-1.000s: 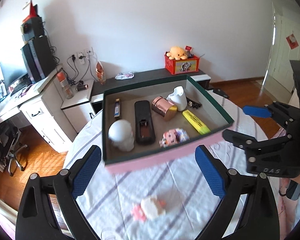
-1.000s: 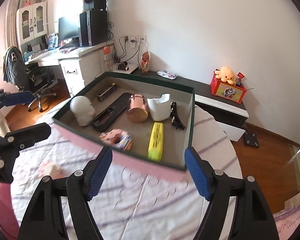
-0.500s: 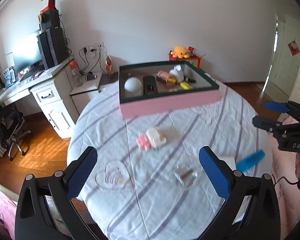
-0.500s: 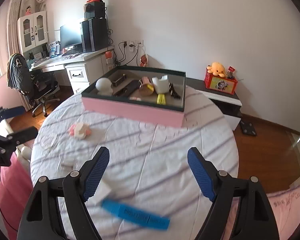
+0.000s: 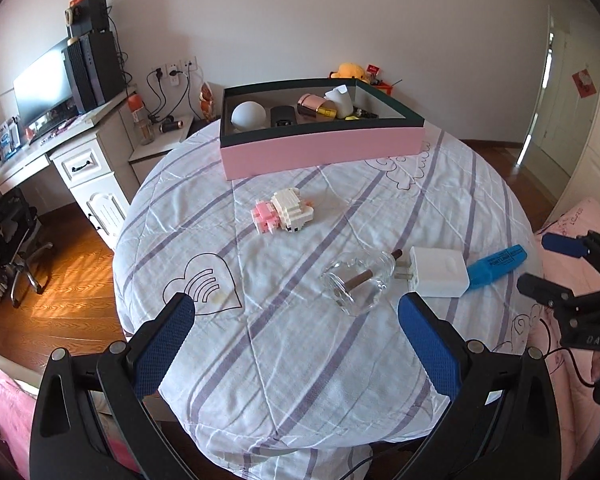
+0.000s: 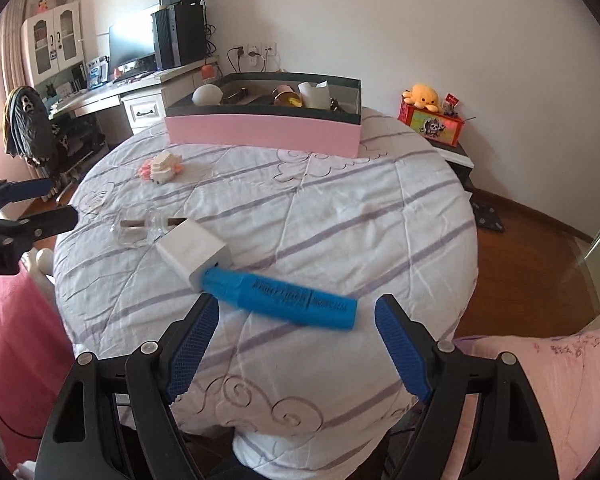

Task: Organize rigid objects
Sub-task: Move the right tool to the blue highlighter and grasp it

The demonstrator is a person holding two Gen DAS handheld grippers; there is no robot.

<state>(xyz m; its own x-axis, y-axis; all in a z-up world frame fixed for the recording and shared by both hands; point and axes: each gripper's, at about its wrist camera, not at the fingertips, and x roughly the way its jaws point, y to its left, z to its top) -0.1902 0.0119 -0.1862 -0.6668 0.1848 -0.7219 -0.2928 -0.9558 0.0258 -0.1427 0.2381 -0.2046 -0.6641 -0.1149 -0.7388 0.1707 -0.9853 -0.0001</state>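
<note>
Right gripper [image 6: 296, 344] spread, empty, above blue plastic highlighter [image 6: 284, 296]; left gripper [image 5: 296, 344] likewise spread. Recommend straddling barrel mid-length, clear of abutting white charger block [image 6: 192, 248].

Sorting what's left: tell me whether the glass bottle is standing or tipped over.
Tipped over. The glass bottle lies on its side on the tablecloth.

Pink box [image 5: 324, 148] with dark green rim; blue highlighter [image 6: 284, 296]; white charger [image 6: 192, 250]; white tablecloth [image 5: 340, 360], purple stripes.
</note>
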